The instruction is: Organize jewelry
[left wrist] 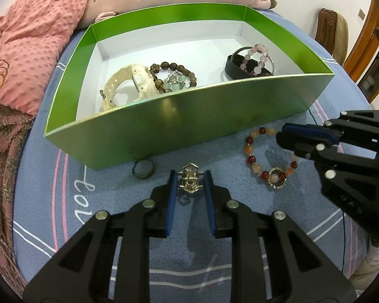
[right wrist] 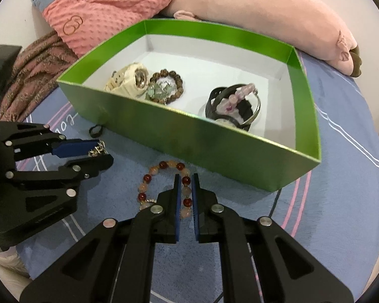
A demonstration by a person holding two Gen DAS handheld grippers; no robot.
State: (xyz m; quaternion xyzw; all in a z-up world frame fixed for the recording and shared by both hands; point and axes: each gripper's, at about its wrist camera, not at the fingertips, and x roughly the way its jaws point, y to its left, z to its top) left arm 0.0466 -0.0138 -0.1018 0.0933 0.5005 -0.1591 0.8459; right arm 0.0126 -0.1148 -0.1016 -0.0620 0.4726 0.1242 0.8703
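The left tool (left wrist: 189, 180) grasps a gold clip (left wrist: 188, 181) on the blue bedsheet (left wrist: 63, 202), beside a dark ring (left wrist: 143, 168). The right tool (right wrist: 186, 185) pinches one side of the red bracelet (right wrist: 164, 186) just before the green box (right wrist: 189, 131), which holds watches and bracelets.

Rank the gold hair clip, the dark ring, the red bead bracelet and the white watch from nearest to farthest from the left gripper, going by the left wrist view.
1. Gold hair clip: between the left gripper fingers.
2. Dark ring: just left, on the blue bedsheet beside the green box.
3. Red bead bracelet: to the right, at the right gripper.
4. White watch: inside the box, left.
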